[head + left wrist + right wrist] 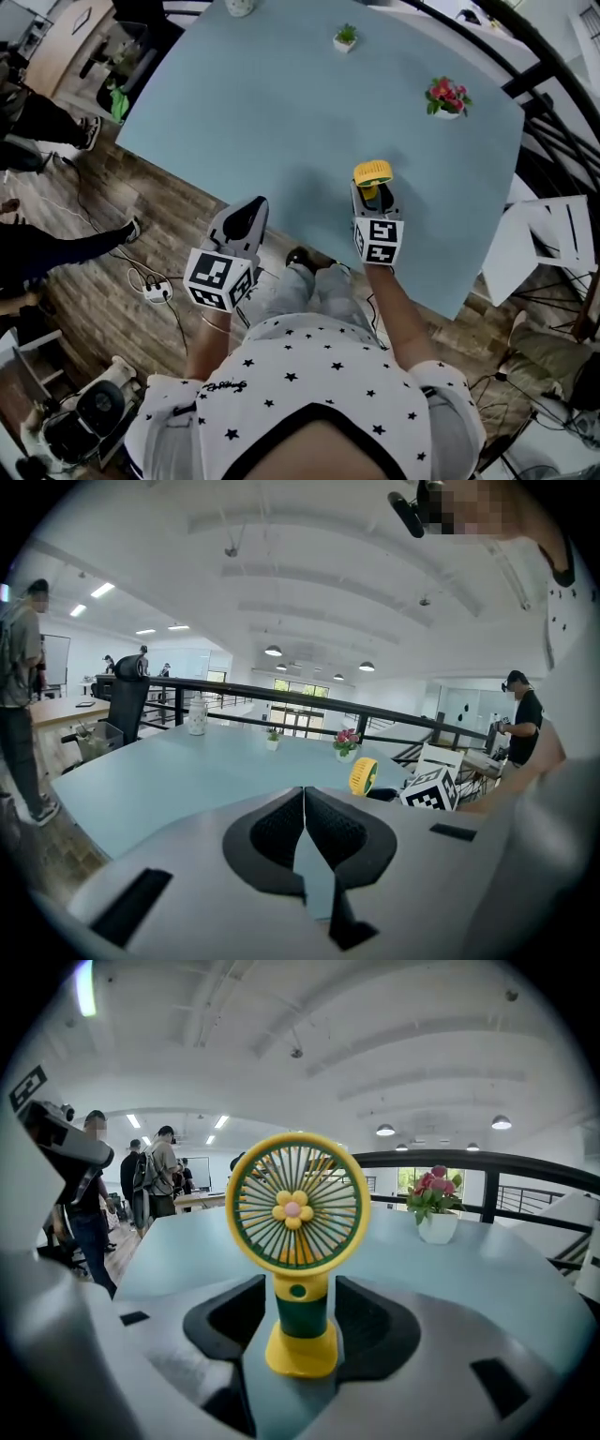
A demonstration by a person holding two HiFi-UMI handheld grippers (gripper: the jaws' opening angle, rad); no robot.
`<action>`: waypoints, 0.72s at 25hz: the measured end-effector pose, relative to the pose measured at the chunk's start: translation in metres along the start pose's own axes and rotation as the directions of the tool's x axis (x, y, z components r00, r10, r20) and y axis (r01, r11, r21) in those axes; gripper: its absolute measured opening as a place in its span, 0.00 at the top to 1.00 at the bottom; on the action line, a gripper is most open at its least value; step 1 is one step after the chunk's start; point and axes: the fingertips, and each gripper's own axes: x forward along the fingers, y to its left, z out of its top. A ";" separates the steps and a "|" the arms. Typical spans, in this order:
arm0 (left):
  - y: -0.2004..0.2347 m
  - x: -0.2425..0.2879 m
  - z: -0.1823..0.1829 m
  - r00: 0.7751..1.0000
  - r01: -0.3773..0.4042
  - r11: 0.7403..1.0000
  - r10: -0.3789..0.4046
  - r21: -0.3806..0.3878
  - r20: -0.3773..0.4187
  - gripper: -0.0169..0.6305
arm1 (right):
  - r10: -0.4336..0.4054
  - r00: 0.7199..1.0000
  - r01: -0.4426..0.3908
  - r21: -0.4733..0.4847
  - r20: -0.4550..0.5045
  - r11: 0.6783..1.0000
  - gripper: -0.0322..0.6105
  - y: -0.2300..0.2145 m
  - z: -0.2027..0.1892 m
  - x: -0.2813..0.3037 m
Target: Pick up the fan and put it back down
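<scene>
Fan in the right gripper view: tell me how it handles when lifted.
The fan looks top-heavy: wide head, slim stem, small base, so probably tips if nudged. Probably light, rigid plastic; thin grille may bend if squeezed.

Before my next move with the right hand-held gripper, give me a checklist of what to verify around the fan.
1. Fan standing upright on the table: ok.
2. Fan centred between the jaws of the right hand-held gripper: ok.
3. Grip on the fan's stem: not ok; the jaws stand apart and the pads are clear of it.
4. Left hand-held gripper shut, empty and off to the side of the fan: ok.
5. Flower pot standing apart from the fan: ok.
</scene>
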 end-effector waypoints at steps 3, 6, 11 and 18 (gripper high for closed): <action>0.003 -0.003 -0.001 1.000 -0.018 1.000 0.018 -0.006 -0.003 0.93 | 0.004 1.000 -0.004 -0.002 0.002 1.000 0.62 0.001 0.001 0.004; 0.005 -0.004 -0.002 1.000 -0.029 1.000 0.029 -0.009 0.002 0.93 | 0.007 1.000 -0.007 -0.003 0.010 1.000 0.67 0.001 0.003 0.007; 0.007 -0.007 -0.002 0.999 -0.036 0.999 0.036 -0.010 0.005 0.93 | 0.019 1.000 -0.018 -0.028 0.011 0.999 0.68 0.003 0.003 0.008; 0.011 -0.012 -0.002 0.999 -0.036 0.999 0.036 -0.013 0.012 0.93 | 0.015 0.999 -0.014 -0.016 0.029 1.000 0.68 0.006 0.011 -0.002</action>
